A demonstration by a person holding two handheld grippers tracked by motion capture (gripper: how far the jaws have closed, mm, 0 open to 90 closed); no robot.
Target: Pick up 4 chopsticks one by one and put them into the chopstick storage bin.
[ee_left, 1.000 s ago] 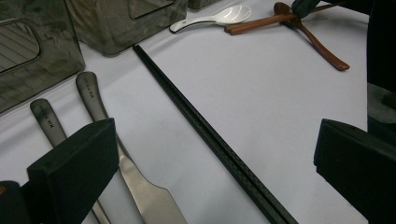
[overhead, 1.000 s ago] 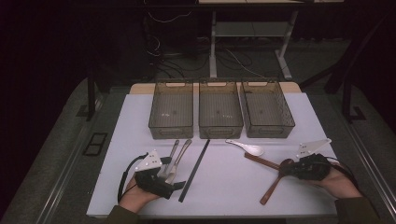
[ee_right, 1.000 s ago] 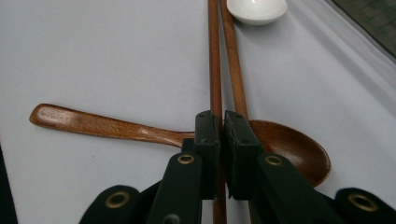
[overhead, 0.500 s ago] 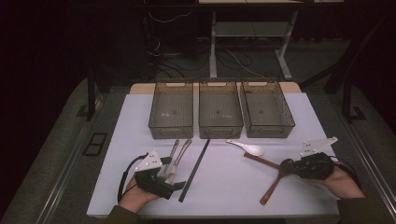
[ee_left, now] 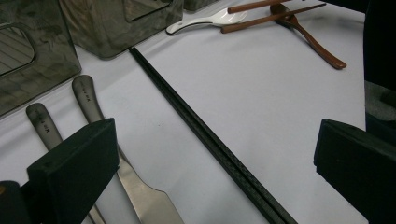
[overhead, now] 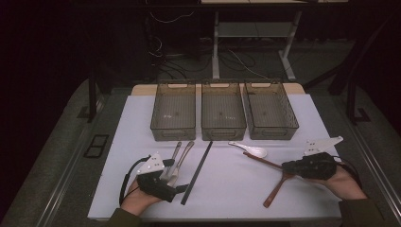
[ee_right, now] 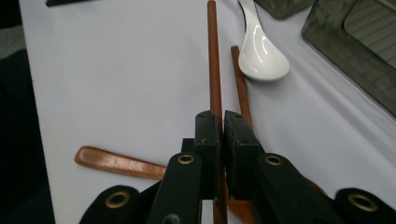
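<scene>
Your right gripper (ee_right: 219, 122) has its jaws clenched on one wooden chopstick (ee_right: 214, 60), gripped near one end while the rest runs out over the white tabletop (overhead: 227, 189) toward the white spoon (ee_right: 261, 53). The biggest risk is the long free end: held so far off centre, it can pivot in the jaws and droop or slip out as you lift. Next, swinging it could knock the second chopstick (ee_right: 240, 88) or the wooden spoon (ee_right: 116, 162) lying just beside it. Your left gripper (ee_left: 215, 154) rests with jaws released, straddling the black chopsticks (ee_left: 210, 140); nudging it could scatter the metal cutlery (ee_left: 88, 100).
</scene>
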